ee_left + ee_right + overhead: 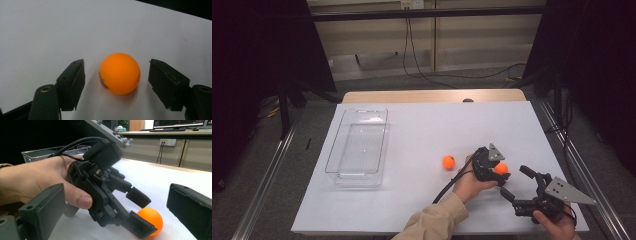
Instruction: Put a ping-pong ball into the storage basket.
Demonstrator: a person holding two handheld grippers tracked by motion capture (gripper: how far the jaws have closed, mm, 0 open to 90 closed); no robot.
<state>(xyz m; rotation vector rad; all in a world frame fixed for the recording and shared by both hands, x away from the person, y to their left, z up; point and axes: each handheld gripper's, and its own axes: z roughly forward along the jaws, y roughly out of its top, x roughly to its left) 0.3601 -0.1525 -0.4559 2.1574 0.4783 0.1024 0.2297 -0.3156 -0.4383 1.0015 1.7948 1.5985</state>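
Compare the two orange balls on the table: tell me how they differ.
The right orange ball sits between the open jaws of the left tongs, gaps showing on both sides; the left orange ball lies free on the white table, nothing around it. The left ball is also nearer the clear tray. Both look alike in colour and size and rest on the table.

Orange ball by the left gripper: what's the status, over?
Left gripper open, jaws astride orange ball, not touching. Right gripper open, idle. Second ball and clear tray apart; nothing in the way.
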